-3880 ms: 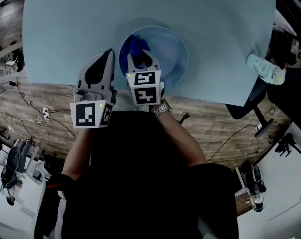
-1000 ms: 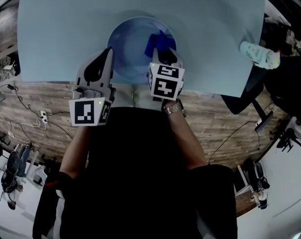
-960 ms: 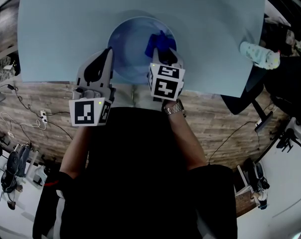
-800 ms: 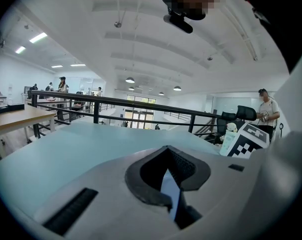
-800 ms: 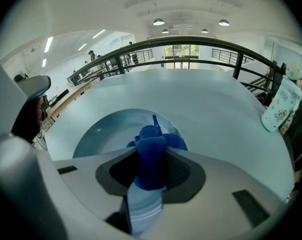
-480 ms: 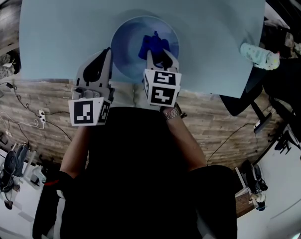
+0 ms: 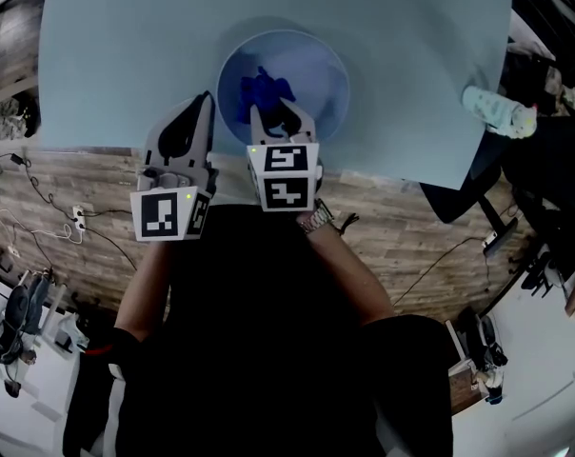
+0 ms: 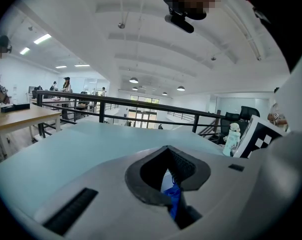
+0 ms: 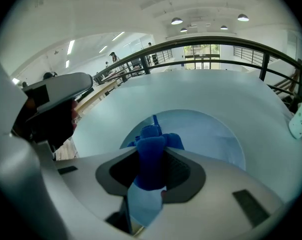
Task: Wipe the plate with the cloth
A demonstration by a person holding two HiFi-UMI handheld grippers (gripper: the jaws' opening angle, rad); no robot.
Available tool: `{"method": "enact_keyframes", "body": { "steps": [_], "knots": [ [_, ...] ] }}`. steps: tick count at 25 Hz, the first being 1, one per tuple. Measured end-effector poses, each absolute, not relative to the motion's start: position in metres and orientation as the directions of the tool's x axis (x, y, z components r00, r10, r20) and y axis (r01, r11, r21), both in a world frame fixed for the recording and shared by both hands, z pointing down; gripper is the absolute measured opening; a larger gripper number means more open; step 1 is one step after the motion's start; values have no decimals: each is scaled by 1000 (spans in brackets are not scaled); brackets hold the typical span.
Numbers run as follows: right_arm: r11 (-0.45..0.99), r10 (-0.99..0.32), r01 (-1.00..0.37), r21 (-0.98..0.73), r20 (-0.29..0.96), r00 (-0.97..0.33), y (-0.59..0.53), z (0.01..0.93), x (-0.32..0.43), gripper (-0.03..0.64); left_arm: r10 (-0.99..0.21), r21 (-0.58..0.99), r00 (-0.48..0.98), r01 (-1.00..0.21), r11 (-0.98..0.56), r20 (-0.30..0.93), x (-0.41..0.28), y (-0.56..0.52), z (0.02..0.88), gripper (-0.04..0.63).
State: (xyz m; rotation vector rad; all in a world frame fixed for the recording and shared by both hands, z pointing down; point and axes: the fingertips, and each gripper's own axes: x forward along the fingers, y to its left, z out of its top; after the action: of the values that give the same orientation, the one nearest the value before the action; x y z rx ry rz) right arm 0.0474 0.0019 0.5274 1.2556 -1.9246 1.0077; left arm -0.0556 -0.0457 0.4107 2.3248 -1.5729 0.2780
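Note:
A pale blue round plate (image 7: 311,74) lies on the light blue table (image 7: 116,46), close to its near edge. My right gripper (image 7: 271,112) is shut on a dark blue cloth (image 7: 262,89), which it presses onto the plate's left half. The right gripper view has the cloth (image 9: 151,156) bunched between the jaws, with the plate (image 9: 211,134) beyond. My left gripper (image 7: 208,101) is shut on nothing, just left of the plate at the table's edge. A bit of the cloth (image 8: 173,200) shows through the left gripper's (image 8: 167,150) gap.
A white patterned bottle (image 7: 498,110) lies at the table's right edge, also visible in the right gripper view (image 9: 301,115). Wooden floor with cables (image 7: 59,217) lies below the table's near edge. A railing (image 8: 116,104) and people stand far off.
My right gripper has dragged the cloth from the plate's right side to its left half. The left gripper has stayed where it was.

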Motion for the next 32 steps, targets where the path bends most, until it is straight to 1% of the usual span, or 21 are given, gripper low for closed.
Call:
{"method": "enact_keyframes", "body": {
  "steps": [5,12,19,32],
  "knots": [
    [291,-433,-912,-290,810,-395,3,530,28,118,-867,153,364,-931,-331,341,-60,-45,413,2],
    [307,-392,-901,-307,822,-414,9,539,14,118,-870,164,357,-933,-319,339,-65,-44,414,1],
    [303,-362,-904,-301,841,-402,12,559,15,118,-867,153,348,-937,-313,357,-69,-47,422,0],
    [292,-358,-913,-286,852,-381,13,565,14,118,-863,155,356,-934,-321,359,-74,-47,421,2]
  ]
}}
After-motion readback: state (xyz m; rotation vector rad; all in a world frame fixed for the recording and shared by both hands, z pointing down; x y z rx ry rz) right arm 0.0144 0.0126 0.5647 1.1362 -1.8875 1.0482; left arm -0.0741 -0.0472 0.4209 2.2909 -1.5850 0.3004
